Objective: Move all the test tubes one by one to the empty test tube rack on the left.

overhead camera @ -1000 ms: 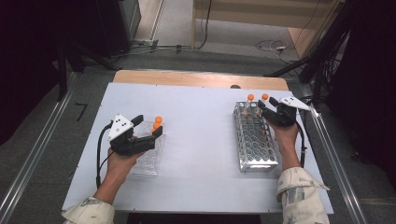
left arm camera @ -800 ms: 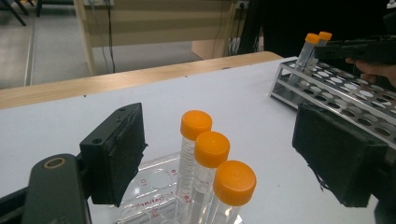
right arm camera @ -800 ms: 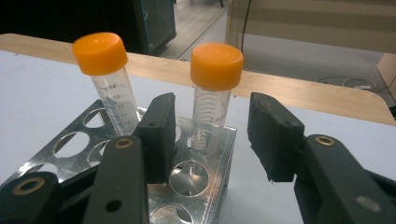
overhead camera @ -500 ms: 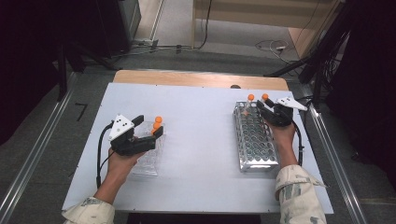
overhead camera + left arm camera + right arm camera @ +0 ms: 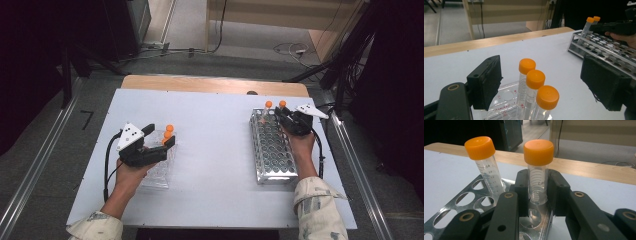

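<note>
Orange-capped tube (image 5: 538,173) base hidden between right gripper (image 5: 537,195) pads.

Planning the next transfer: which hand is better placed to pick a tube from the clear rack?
Left. The left gripper stands open around the three orange-capped clear plastic tubes; the right gripper is clamped on a tube at the metal rack.

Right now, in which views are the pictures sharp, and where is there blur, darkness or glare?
High view: the white table is evenly lit, the room around it dark. Left gripper view: the orange-capped tubes are sharp, the metal rack softer. Right gripper view: the held tube is crisp, the background blurred; rack holes glint.
</note>
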Demonstrator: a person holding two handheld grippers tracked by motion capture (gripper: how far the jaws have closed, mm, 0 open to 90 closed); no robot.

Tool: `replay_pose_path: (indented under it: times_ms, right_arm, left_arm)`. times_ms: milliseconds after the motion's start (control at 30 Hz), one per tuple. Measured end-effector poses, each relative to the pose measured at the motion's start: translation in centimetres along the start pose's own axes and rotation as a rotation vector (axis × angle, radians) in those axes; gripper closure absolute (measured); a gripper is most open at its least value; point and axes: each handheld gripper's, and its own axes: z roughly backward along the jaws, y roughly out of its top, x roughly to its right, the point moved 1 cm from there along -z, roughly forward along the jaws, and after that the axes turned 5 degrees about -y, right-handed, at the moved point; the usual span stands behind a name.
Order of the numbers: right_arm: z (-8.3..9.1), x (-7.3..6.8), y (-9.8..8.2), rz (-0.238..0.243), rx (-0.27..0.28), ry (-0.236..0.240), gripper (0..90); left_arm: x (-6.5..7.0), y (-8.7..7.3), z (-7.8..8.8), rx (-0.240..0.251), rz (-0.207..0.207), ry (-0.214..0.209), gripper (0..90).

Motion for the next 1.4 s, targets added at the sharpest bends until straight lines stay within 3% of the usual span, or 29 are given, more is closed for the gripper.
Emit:
replay_pose_path:
  times_ms: [200, 767, 1100, 1400]
  right_arm:
    - [0.2, 0.3, 0.1, -0.031, 0.007, 0.007, 70.9]
    - [1.1, 0.1, 1.1, -0.014, 0.053, -0.022, 71.2]
    - [1.8, -0.3, 2.4, 0.044, 0.052, -0.034, 71.6]
    - [2.5, -0.3, 3.1, 0.047, 0.076, -0.037, 71.6]
  left_arm:
    - [0.0, 0.0, 0.0, 0.001, 0.0, -0.002, 17.3]
    - [0.0, 0.0, -0.1, -0.003, 0.004, -0.001, 16.0]
    - [0.1, 0.0, -0.1, -0.005, 0.003, -0.002, 16.1]
    - [0.0, 0.0, 0.0, -0.003, 0.005, -0.002, 16.1]
